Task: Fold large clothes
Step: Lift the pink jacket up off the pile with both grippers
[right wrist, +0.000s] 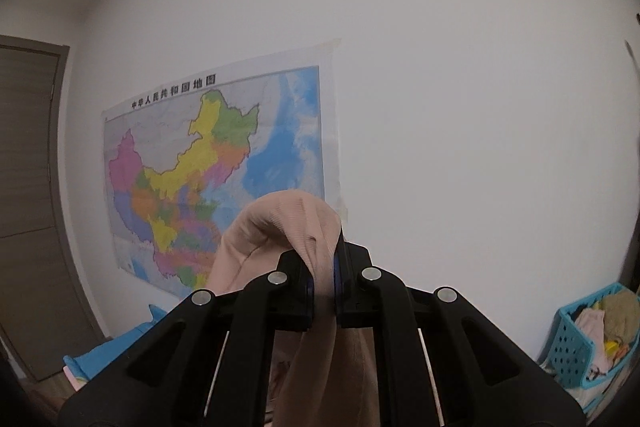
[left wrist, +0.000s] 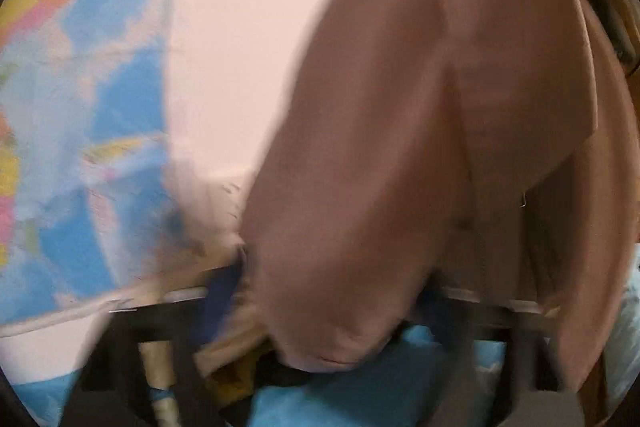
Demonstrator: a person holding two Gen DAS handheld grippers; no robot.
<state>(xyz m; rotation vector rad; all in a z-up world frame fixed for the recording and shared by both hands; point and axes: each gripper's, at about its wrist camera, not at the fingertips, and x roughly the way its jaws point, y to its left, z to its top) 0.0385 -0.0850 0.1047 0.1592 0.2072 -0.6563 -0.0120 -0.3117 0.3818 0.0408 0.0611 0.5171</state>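
A large pink garment (right wrist: 280, 223) is bunched over the tips of my right gripper (right wrist: 323, 267). That gripper is shut on a fold of it, raised in front of the wall, and the cloth hangs down between the black fingers (right wrist: 296, 279). In the blurred left wrist view the same pink garment (left wrist: 400, 147) drapes from the upper right down to my left gripper (left wrist: 332, 327). A thick bunch of cloth sits between its jaws and looks pinched there. The cloth hides most of the left fingers.
A colourful wall map (right wrist: 216, 171) hangs on the white wall, with a brown door (right wrist: 28, 187) to its left. A turquoise basket (right wrist: 576, 351) holding clothes stands at the lower right. A light-blue surface (left wrist: 360, 399) lies below the left gripper.
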